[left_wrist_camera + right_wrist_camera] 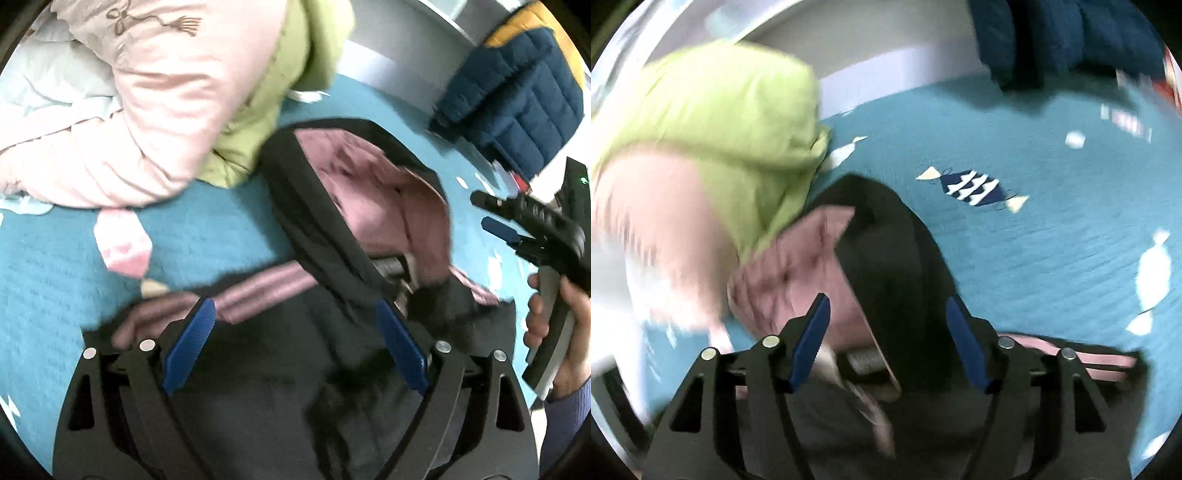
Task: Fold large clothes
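Surface: a teal bedcover (1052, 258) printed with small fish shapes is carrying everything; its far edge is running along a pale wall.
Pale blue garment (55, 85): lying at the far left corner of the bedcover, partly under the pink one.
Pink padded jacket (147, 122): lying heaped along the left side of the bedcover, a bow motif stitched near its top.
Lime-green garment (273, 96): lying against the pink padded jacket on its right, reaching toward the far edge; in the right wrist view it is blurred.
Black jacket with dusty-pink lining (369, 206): the garment being folded is lying in the middle of the bedcover, near the front edge, its hood open upward and the lining showing; its black body is spreading beneath both grippers.
Left gripper (295, 343): its blue pads are standing spread wide over the black jacket's body; the cloth is lying below and between them, and no pinch is showing.
Right gripper (886, 339): its blue pads are standing apart with the edge of the hood between them, not pressing on it; in the left wrist view it is appearing at the right edge, held by a hand (561, 332) in a dark blue sleeve.
Navy quilted jacket (517, 110): lying at the far right corner of the bedcover, a mustard-yellow panel showing at its top, well apart from the black jacket.
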Demonstrator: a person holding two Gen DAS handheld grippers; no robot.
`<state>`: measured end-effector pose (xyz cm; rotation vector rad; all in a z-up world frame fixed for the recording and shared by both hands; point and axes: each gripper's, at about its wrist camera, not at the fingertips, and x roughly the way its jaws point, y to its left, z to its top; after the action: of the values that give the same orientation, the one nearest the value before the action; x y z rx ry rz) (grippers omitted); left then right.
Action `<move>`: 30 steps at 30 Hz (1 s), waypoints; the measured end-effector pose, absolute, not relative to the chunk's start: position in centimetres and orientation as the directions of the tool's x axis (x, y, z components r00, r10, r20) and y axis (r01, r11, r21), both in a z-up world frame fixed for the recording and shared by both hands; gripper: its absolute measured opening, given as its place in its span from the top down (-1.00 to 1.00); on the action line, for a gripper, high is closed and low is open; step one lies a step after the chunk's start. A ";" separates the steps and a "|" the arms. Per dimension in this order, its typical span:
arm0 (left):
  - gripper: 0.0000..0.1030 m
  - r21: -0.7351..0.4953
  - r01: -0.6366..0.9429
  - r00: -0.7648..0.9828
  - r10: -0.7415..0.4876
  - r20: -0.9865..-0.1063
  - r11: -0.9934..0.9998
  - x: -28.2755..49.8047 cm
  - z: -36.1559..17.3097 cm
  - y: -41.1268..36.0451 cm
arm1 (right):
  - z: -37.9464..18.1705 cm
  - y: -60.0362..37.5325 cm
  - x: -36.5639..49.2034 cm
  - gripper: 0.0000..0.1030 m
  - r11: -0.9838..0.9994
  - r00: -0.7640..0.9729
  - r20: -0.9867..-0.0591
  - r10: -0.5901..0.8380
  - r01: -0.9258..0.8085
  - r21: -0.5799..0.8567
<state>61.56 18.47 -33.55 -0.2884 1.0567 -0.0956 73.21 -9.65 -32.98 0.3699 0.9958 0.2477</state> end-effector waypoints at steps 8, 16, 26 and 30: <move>-0.73 -0.243 -0.083 0.493 -0.172 -0.853 0.967 64.3 -35.4 20.5 | -38.1 -9.2 80.3 -0.08 0.877 0.430 -0.817 0.385 0.106 0.469; -0.73 -0.269 -0.090 0.566 -0.173 -0.806 0.959 64.6 -33.1 20.7 | -34.4 -9.1 72.8 0.93 0.850 0.510 -0.683 0.523 -0.249 0.464; -0.73 -0.124 0.002 0.591 -0.101 -0.800 0.992 63.1 -29.1 17.6 | -33.4 -14.6 59.4 0.93 0.804 0.512 -0.620 0.595 -0.384 0.454; -0.73 -0.228 0.086 0.544 -0.238 -0.805 0.970 61.7 -28.4 15.5 | -34.0 -15.5 55.0 0.92 0.806 0.487 -0.645 0.589 -0.414 0.423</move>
<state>61.67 15.47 -28.36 -0.1686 0.9777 -0.1932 55.02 -15.49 -34.04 0.2222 0.8688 0.6160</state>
